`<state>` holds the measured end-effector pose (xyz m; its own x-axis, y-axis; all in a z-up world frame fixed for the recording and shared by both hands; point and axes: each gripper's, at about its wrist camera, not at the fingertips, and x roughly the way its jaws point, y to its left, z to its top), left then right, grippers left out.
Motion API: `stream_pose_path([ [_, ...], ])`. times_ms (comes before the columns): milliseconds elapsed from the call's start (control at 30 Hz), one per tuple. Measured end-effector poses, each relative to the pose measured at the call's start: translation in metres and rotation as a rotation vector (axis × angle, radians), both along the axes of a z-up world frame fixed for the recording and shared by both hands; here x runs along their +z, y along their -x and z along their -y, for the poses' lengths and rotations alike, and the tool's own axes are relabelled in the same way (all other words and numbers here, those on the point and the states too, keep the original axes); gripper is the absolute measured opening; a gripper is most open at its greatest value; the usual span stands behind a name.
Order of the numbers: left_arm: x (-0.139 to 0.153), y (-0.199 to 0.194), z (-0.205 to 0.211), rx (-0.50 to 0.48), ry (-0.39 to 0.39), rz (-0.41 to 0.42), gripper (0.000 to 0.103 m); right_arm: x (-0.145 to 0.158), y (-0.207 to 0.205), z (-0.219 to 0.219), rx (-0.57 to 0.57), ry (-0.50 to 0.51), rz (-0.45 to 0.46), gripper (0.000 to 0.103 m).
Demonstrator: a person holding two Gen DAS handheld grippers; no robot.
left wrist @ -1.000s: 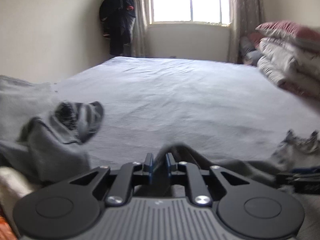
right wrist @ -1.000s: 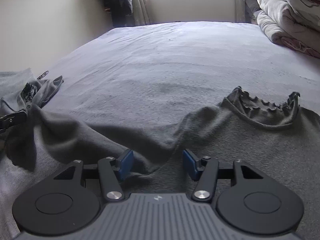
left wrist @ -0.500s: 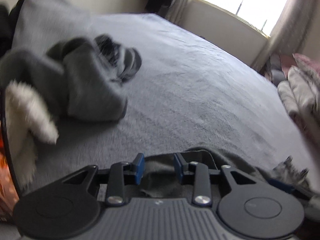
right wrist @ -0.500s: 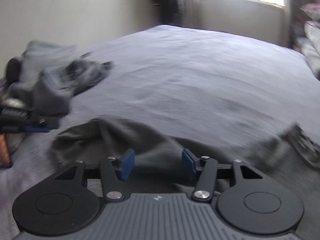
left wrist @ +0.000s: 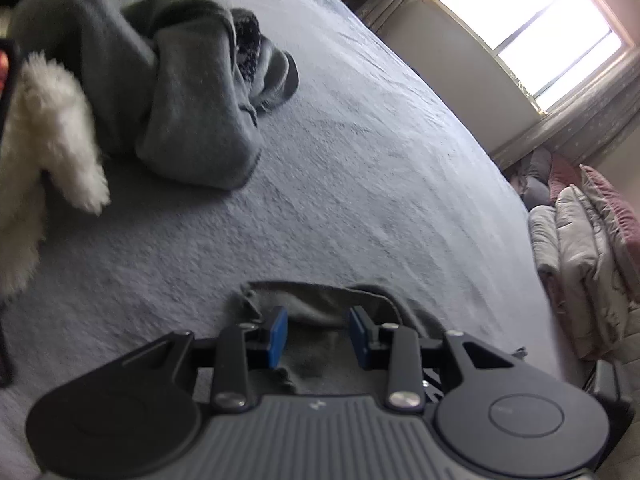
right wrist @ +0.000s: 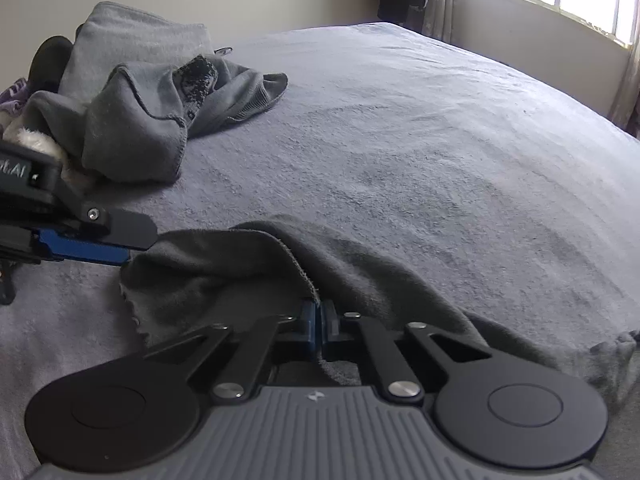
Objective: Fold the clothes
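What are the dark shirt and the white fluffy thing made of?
The shirt looks like soft knit cotton, matte: it droops in folds and has a stitched hem. The fluffy thing looks like plush or fake fur, with long shaggy white fibres. Neither can be told for sure.

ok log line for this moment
left gripper: open, just opening, over dark grey garment | right gripper: just closed, shut on garment edge
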<state>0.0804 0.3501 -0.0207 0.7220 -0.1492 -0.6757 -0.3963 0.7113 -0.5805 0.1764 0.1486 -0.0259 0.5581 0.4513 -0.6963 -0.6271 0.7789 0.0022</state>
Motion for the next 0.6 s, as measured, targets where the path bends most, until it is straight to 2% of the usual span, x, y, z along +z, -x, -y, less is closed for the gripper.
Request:
stream_pose_path([
  [33,-0.001,-0.001,0.000,0.005,0.021,-0.003,0.046,0.003,0.002,0.004,0.006,-0.010,-0.007,0.002],
  [100,-0.004,-0.001,-0.002,0.015,0.054,-0.009,0.049,0.007,0.008,0.014,0.019,-0.020,-0.015,0.002],
  [167,-0.006,-0.002,-0.002,0.023,0.072,-0.018,0.057,0.011,0.015,0.023,0.034,0.000,-0.010,0.002],
  [233,-0.007,-0.002,-0.001,0.031,0.086,-0.026,0.059,0.013,0.023,0.032,0.058,0.032,-0.007,0.002],
  [600,-0.009,-0.001,-0.003,0.058,0.097,-0.043,0.061,0.003,0.047,0.061,0.134,0.141,-0.050,0.003],
])
